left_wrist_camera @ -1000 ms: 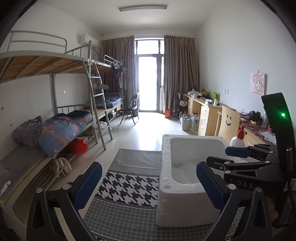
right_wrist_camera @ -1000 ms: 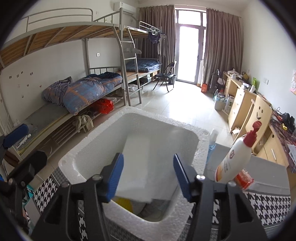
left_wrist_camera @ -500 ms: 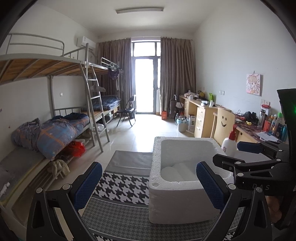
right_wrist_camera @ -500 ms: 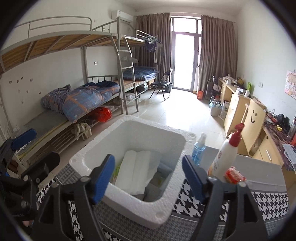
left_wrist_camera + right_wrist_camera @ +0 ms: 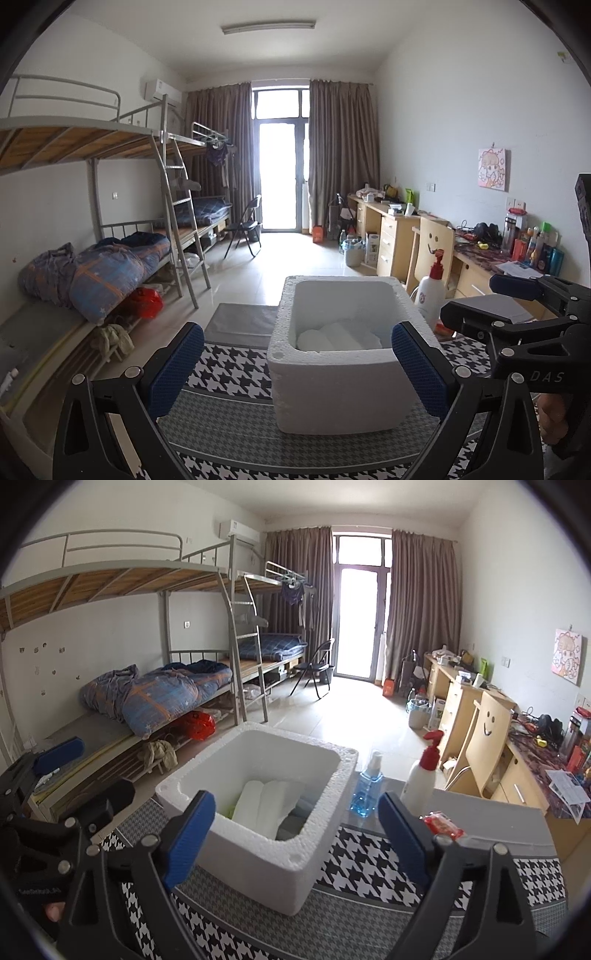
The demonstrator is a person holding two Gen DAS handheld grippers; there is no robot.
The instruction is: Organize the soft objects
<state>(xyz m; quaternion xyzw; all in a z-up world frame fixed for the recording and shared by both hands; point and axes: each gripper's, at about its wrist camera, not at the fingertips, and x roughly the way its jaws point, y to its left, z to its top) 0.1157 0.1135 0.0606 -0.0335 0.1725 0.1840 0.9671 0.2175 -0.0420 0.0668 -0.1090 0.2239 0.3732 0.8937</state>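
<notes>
We see the white folded soft pads [image 5: 266, 806] lying down in the foam box [image 5: 317, 834], on top of something green, and we judge them light, limp and squashy, best pinched across a rolled edge from above. The box stands on the houndstooth cloth [image 5: 365, 867] of the bench, with a blue bottle [image 5: 365, 794], a white pump bottle [image 5: 419, 781] and a red packet [image 5: 441, 823] just beside it. Both our left tongs [image 5: 295, 373] and right tongs [image 5: 295, 838] hang spread wide, holding nothing, above the near side of the box.
</notes>
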